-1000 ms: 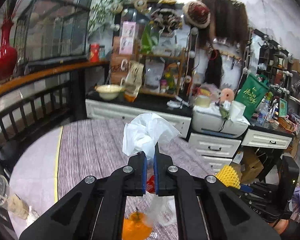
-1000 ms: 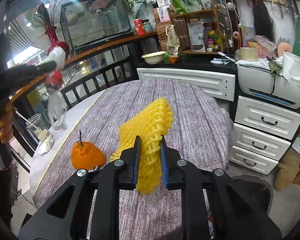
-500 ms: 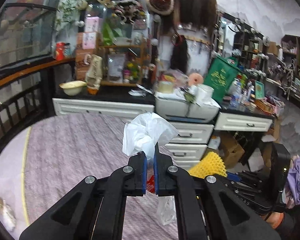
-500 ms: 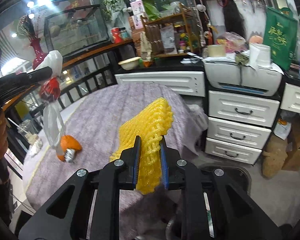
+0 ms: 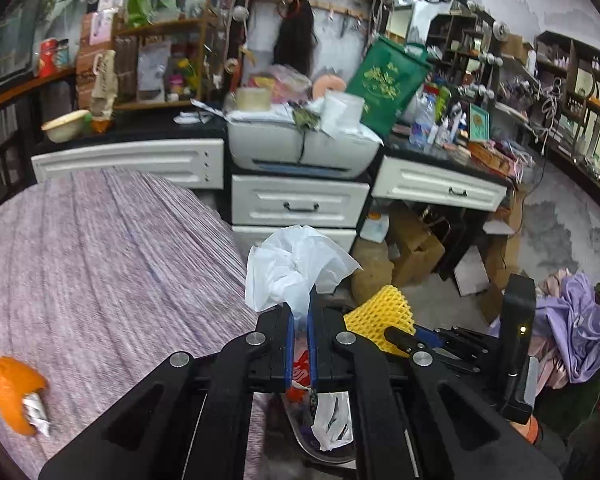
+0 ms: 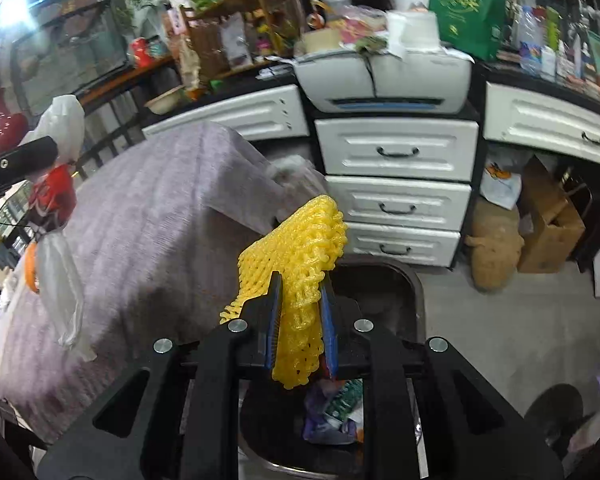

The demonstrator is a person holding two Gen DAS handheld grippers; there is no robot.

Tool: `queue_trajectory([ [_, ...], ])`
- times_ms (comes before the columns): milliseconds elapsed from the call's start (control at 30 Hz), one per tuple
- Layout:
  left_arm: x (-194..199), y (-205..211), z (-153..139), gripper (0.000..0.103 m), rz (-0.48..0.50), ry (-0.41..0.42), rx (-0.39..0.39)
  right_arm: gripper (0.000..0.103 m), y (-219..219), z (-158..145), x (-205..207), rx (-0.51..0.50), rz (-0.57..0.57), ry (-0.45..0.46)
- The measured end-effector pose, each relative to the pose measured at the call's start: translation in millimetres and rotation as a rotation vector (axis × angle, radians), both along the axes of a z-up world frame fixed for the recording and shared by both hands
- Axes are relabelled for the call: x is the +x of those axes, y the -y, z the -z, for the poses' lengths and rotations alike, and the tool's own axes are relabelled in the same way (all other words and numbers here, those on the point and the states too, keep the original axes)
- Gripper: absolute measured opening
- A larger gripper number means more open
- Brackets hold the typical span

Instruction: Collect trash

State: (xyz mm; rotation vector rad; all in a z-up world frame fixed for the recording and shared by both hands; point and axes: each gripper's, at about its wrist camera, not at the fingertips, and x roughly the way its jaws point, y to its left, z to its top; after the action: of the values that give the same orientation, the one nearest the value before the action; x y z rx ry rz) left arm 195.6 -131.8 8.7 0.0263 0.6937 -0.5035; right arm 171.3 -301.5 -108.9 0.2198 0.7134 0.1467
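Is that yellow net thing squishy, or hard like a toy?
Probably squishy: the yellow foam net bends and bunches where the right gripper pinches it. It is likely very light, being mostly holes. It should drop softly rather than roll.

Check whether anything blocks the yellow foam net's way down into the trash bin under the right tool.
Nothing visible does. The foam net, clamped in the right tool, hangs directly over the bin. The bin's mouth is open, with only earlier trash lying inside, below the net.
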Motion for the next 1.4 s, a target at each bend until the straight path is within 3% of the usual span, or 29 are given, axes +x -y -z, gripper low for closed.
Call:
queue_trajectory([
  [67, 3.0, 12.1, 13.6, 0.006, 0.017, -0.031, 0.012, 0.027, 8.5, 15.4, 0.1, 0.002, 0.014, -0.027],
  [133, 4.9, 23.0, 26.1, 0.006, 0.032, -0.057, 0.028, 0.053, 18.4, 33.5, 0.8, 0.029, 0.04, -0.061],
  [167, 5.7, 29.7, 34.2, 0.006, 0.043, -0.071, 0.039, 0.073, 21.4, 38.7, 0.5, 0.036, 0.051, -0.071],
  [200, 6.2, 35.8, 41.6, 0.006, 0.052, -0.085, 0.048, 0.075, 27.0, 46.6, -1.4, 0.049, 0.074, -0.081],
  [367, 8.5, 57.5, 70.4, 0.006, 0.075, -0.138, 0.08, 0.076, 43.5, 62.4, -12.8, 0.086, 0.132, -0.105],
  [967, 22.4, 107.9, 154.8, 0.008, 0.137, -0.309, 0.202, 0.079, 92.6, 70.0, -51.6, 0.106, 0.268, -0.098],
  [1033, 23.2, 109.6, 162.9, 0.015, 0.133, -0.324, 0.209, 0.079, 93.2, 70.9, -52.5, 0.107, 0.268, -0.1],
  [1100, 22.0, 108.8, 166.2, 0.04, 0.127, -0.323, 0.202, 0.079, 94.4, 72.1, -53.5, 0.108, 0.272, -0.101],
  [1133, 20.7, 107.9, 165.8, 0.059, 0.12, -0.317, 0.196, 0.079, 94.4, 72.0, -53.6, 0.109, 0.273, -0.102],
  [1167, 18.4, 106.6, 163.5, 0.068, 0.113, -0.306, 0.186, 0.079, 94.9, 72.4, -53.7, 0.109, 0.274, -0.103],
  [1267, 9.0, 103.2, 152.0, 0.077, 0.117, -0.276, 0.187, 0.079, 97.0, 72.6, -55.1, 0.11, 0.278, -0.104],
  [1400, -7.1, 92.4, 127.7, 0.079, 0.139, -0.214, 0.189, 0.079, 96.5, 68.6, -56.2, 0.115, 0.275, -0.096],
])
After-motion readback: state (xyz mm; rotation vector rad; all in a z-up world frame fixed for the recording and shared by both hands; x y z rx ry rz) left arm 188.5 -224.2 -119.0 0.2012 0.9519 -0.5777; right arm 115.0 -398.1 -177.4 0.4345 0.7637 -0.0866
